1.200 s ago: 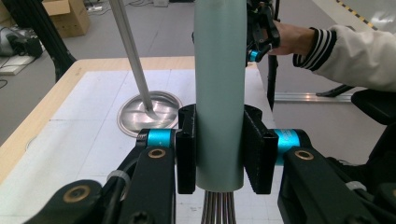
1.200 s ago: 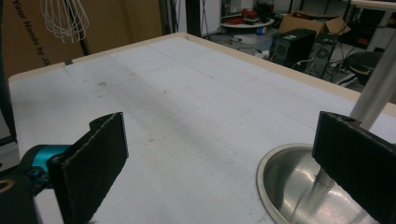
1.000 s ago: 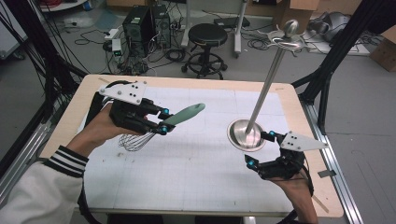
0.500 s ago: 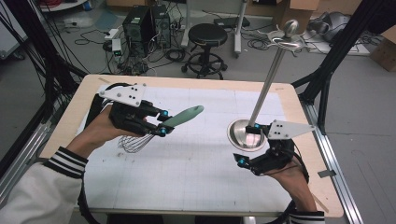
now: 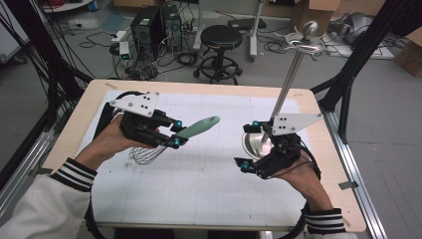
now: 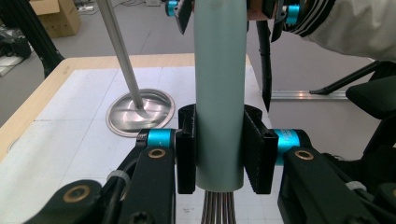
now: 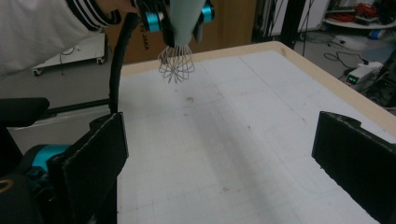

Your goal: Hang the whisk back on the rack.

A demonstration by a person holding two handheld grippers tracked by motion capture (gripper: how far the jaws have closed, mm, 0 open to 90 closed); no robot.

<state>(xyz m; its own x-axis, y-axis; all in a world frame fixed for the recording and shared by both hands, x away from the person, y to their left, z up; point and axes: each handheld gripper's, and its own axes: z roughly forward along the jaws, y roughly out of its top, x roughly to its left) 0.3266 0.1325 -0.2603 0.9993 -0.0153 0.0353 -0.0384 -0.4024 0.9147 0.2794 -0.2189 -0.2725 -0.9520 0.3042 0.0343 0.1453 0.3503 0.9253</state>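
Note:
A whisk with a pale green handle (image 5: 197, 128) and wire head (image 5: 146, 154) is held level above the left side of the white mat. My left gripper (image 5: 175, 135) is shut on the handle (image 6: 219, 93) close to the wires. My right gripper (image 5: 249, 144) stands open just in front of a metal stand's round base (image 5: 255, 143), partly hiding it. Its jaws are wide apart, nothing between the pads (image 7: 95, 156), and they face the whisk head (image 7: 175, 63) across the mat. The stand's pole (image 5: 291, 74) leans up to the right.
The white gridded mat (image 5: 199, 189) covers a wooden table (image 5: 82, 112). Beyond the table's far edge are a black stool (image 5: 220, 40), computer cases (image 5: 157, 25) and cables on the floor. Black frame posts (image 5: 348, 84) stand at the right.
My right gripper has swung from the right of the stand's base to its front left, turning to face the whisk. The left gripper and whisk have hardly moved.

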